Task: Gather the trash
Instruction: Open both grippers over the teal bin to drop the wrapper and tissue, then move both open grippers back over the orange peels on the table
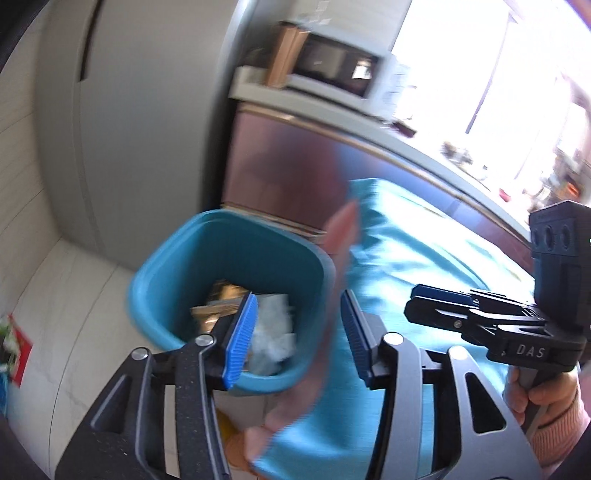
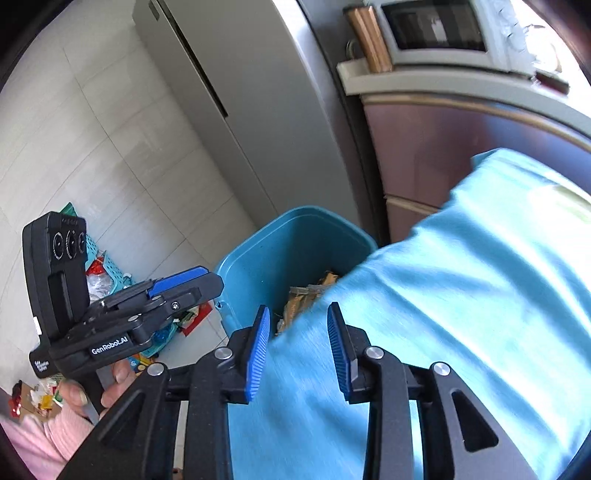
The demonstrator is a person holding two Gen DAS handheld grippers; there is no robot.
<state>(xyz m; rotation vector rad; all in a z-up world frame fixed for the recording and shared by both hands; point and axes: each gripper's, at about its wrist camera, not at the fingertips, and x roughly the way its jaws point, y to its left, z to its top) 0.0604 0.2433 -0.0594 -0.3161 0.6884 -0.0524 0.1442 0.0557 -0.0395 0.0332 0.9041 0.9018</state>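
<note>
While two handheld grippers hang above one teal bin (image 1: 173, 266), a pale pink, motion-blurred strip (image 1: 332, 288) streaks between the camera and the bin's right rim in the left wrist view; what the strip is cannot be told. The left gripper (image 1: 299, 332) has its two blue-padded jaws spread, with nothing pressed between the pads, though the blurred strip crosses the gap. The right gripper (image 2: 299, 347) also stands with its two blue pads apart, nothing pinched, over one light blue cloth (image 2: 461, 295) that covers a surface beside the bin and overlaps the bin's right edge.

Inside the bin lies the collected trash: one crumpled white tissue (image 1: 273, 339) and at least one gold-brown wrapper (image 1: 218, 306), seen again as orange-brown packets (image 2: 303, 299) from the right wrist. More litter (image 2: 33, 398) is scattered on the pale tiled floor (image 2: 110, 147) at lower left, near one turquoise basket (image 2: 110, 269).

Two hands in pink knit sleeves (image 2: 55, 432) grip the tools' handles, one hand (image 1: 535, 395) in each view. Behind stand one grey refrigerator (image 2: 236, 92), one reddish cabinet (image 2: 461, 147) and one white microwave (image 2: 439, 33).
</note>
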